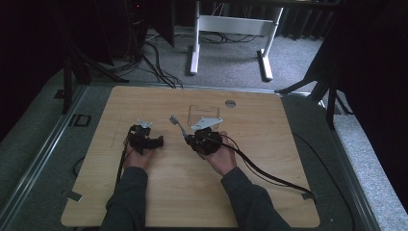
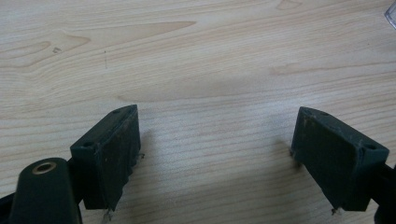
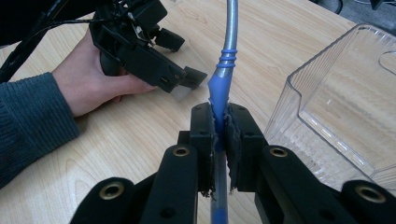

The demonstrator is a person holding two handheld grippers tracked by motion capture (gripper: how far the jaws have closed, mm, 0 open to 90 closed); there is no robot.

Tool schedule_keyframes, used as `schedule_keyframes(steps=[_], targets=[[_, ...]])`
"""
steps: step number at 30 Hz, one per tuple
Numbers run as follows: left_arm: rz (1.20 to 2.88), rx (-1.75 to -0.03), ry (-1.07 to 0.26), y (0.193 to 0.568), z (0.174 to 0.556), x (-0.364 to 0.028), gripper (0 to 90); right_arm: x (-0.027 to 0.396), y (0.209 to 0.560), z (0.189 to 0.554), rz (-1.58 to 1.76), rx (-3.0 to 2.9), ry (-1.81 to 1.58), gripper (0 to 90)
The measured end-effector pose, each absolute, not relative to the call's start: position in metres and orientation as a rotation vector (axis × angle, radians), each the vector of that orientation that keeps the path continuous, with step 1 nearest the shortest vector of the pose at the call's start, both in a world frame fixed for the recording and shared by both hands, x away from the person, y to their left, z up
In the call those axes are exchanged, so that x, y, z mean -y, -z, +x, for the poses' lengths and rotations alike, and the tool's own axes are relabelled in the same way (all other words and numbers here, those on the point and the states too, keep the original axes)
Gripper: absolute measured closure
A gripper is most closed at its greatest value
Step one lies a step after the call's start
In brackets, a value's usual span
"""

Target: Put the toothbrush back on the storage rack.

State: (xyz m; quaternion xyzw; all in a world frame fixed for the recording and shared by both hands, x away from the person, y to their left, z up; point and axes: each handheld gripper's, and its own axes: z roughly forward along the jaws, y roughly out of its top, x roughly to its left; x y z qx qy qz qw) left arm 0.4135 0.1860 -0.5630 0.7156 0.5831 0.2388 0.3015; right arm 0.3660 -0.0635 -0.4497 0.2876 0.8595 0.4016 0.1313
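Observation:
My right gripper [image 3: 219, 114] is shut on the blue grip of a toothbrush [image 3: 229, 46], whose grey neck runs up and away from the jaws. From above, the toothbrush [image 1: 178, 126] sticks out up and to the left of the right gripper [image 1: 189, 138], with its bristle head over the table. A clear plastic box [image 3: 299, 74] stands just right of the jaws. My left gripper [image 2: 217, 119] is open over bare wood with nothing between its jaws. It rests at the table's left middle [image 1: 154, 141], apart from the toothbrush.
The clear box [image 1: 204, 114] sits just behind the right gripper on the wooden table [image 1: 269, 144]. A small grey disc [image 1: 230, 103] is set in the tabletop behind the box. A black cable [image 1: 269, 173] trails from the right gripper to the table's right front.

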Motion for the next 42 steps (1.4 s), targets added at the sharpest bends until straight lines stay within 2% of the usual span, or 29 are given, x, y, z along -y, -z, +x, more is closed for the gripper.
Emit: schedule_keyframes(steps=[42], targets=[[1.898,-1.546,-0.633,0.563,0.413,-0.186,15.7,0.071,0.437,0.372,0.890,-2.401,-1.269,81.5]])
